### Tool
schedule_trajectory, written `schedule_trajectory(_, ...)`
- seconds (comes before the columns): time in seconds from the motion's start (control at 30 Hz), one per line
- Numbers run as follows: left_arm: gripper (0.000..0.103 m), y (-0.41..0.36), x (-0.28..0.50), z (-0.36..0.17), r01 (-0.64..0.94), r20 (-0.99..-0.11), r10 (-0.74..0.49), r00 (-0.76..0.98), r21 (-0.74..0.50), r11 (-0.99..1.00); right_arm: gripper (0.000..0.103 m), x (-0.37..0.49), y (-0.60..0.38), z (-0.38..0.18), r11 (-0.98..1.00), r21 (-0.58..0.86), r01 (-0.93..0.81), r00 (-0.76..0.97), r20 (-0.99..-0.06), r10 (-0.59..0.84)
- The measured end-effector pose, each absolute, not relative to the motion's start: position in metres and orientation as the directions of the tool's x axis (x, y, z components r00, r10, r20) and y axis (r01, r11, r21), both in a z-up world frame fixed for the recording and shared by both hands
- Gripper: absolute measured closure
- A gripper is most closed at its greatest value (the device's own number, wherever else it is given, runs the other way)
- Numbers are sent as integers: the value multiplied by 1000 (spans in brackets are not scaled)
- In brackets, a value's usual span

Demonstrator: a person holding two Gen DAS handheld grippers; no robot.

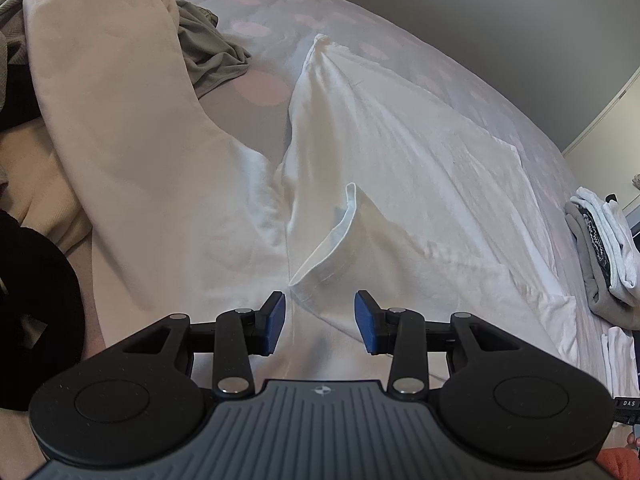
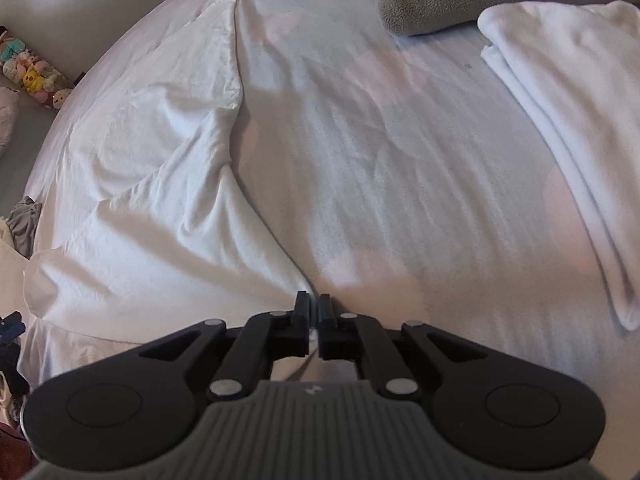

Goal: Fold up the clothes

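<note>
In the left wrist view, a black garment (image 1: pixel 36 312) sits at the far left edge, with a cream garment (image 1: pixel 104 92) draped beside it and a grey-green cloth (image 1: pixel 212 56) bunched behind that. The white shirt (image 1: pixel 380 184) lies wrinkled across the middle of the bed (image 1: pixel 460 64), one hemmed sleeve opening (image 1: pixel 340 232) standing up just ahead of the left gripper (image 1: pixel 320 322), whose blue-padded jaws are spread apart and hold nothing. A folded stack (image 1: pixel 604 256) rests at the right edge of the bed. In the right wrist view, plush toys (image 2: pixel 32 74) line the far left; the shirt (image 2: pixel 160 184) is rumpled on the left half of the bed (image 2: pixel 400 184). The right gripper (image 2: pixel 315 322) has its jaws pressed together, pinching a near corner of the shirt. A folded white cloth (image 2: pixel 568 112) lies at right, a grey one (image 2: pixel 448 4) behind it.
</note>
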State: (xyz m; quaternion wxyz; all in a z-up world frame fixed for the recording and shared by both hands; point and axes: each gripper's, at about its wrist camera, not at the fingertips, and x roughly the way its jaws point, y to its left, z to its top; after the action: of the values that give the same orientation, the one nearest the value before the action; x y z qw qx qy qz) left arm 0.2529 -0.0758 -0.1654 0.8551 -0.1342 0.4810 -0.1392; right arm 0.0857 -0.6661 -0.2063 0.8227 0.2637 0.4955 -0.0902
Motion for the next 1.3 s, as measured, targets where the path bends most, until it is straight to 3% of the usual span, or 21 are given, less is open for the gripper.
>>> schedule_trajectory(0.33, 60, -90, 267, -170, 164, -775, -345, 529, -306, 938, 90, 104, -661, -170, 847, 323, 421, 585, -811, 18)
schedule_trajectory(0.67, 56, -110, 303, -183, 206, -767, -331, 549, -260, 943, 89, 165, -634, -187, 841, 336, 425, 608, -794, 11)
schedule_trajectory(0.87, 56, -113, 316, -188, 205, -766, -335, 548, -265, 942, 86, 178, -628, -196, 876, 261, 406, 573, -819, -21)
schedule_trajectory(0.93, 56, -112, 319, -190, 198, -767, -339, 545, -275, 941, 101, 182, -626, -199, 886, 235, 399, 561, -827, -33)
schedule_trajectory(1.17, 61, -107, 328, -194, 174, -770, -353, 532, -309, 935, 102, 182, -623, -203, 890, 181, 418, 547, -833, -88)
schedule_trajectory(1.23, 61, -106, 328, -193, 172, -768, -355, 534, -312, 934, 99, 181, -628, -206, 870, 210, 447, 543, -836, -76)
schedule_trajectory(1.3, 59, -106, 328, -190, 178, -762, -362, 537, -317, 932, 89, 180, -635, -206, 839, 241, 487, 537, -841, -70)
